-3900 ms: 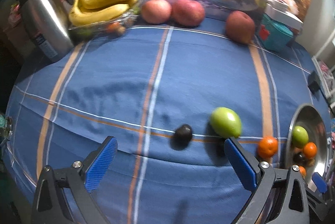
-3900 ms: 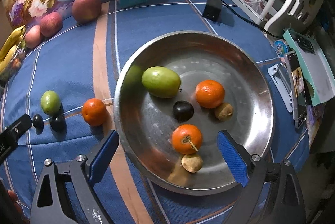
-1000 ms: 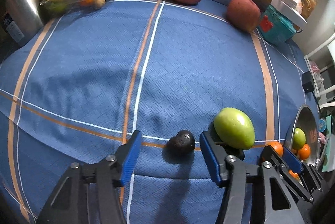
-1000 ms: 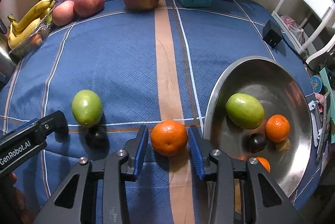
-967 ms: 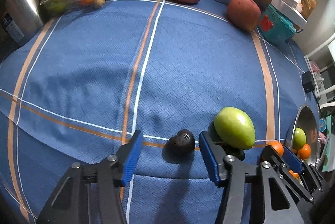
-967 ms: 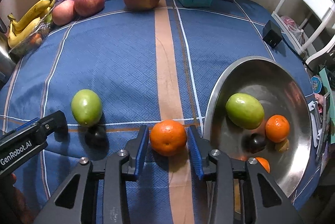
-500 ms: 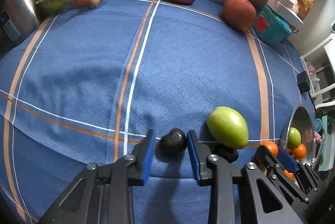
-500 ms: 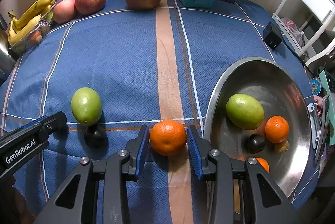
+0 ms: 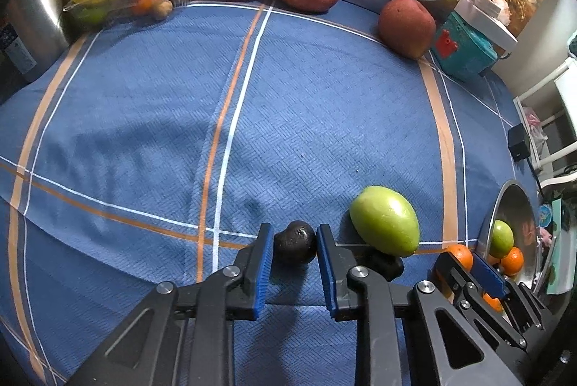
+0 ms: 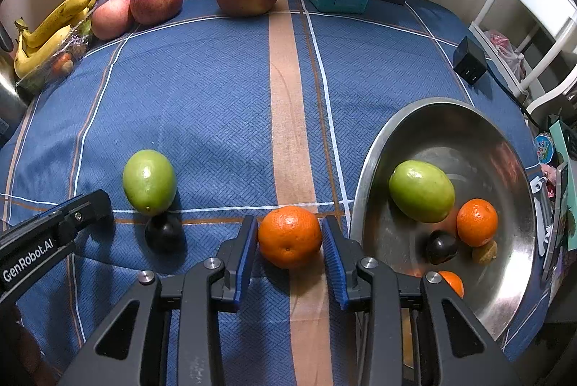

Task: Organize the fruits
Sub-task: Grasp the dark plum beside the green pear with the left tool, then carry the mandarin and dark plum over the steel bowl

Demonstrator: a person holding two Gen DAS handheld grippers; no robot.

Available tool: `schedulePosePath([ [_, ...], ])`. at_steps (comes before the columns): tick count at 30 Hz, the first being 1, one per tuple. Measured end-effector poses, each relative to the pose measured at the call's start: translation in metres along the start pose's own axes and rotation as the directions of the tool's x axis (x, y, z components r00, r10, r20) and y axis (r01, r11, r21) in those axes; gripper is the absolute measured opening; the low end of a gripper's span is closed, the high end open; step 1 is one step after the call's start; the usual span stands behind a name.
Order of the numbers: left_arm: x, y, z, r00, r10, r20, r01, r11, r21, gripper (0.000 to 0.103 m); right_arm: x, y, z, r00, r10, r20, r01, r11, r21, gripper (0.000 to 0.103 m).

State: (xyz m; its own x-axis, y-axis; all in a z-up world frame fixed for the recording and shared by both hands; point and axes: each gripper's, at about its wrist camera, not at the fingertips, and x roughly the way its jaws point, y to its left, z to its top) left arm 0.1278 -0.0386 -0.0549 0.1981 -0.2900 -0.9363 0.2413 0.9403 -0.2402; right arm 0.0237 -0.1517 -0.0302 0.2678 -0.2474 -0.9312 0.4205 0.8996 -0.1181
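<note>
In the left wrist view, your left gripper [image 9: 293, 250] at lower centre has clamped its blue pads onto the dark plum [image 9: 295, 241]; the green mango [image 9: 385, 220] waits beside it on the tablecloth [image 9: 144, 119]. In the right wrist view, your right gripper [image 10: 289, 241] pinches the orange [image 10: 289, 236] at lower centre, beside the steel bowl [image 10: 425, 119] at right holding several fruits. A second plum [image 10: 164, 235] remains out.

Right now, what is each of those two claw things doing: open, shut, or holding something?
Left gripper: shut on the small dark fruit lying on the cloth.
Right gripper: shut on the orange, also on the cloth.
</note>
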Motion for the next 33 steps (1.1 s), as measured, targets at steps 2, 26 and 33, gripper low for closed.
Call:
schedulePosePath([
  [2,-0.002,0.001,-0.001,1.0,-0.001,0.001,0.001,1.0,-0.001,0.026,0.0,0.0,0.0,1.0,0.001,0.0,-0.001,1.0,0.001,0.038],
  [26,-0.046,0.009,0.002,0.996,0.01,0.09,-0.009,1.0,-0.01,0.026,-0.039,-0.01,0.009,0.993,0.1,0.066,-0.103,0.994,0.036,0.037],
  [33,-0.048,0.003,0.0,0.995,0.027,0.098,-0.027,1.0,-0.001,0.026,-0.045,-0.013,0.01,0.99,0.121,0.073,-0.125,0.991,0.042,0.037],
])
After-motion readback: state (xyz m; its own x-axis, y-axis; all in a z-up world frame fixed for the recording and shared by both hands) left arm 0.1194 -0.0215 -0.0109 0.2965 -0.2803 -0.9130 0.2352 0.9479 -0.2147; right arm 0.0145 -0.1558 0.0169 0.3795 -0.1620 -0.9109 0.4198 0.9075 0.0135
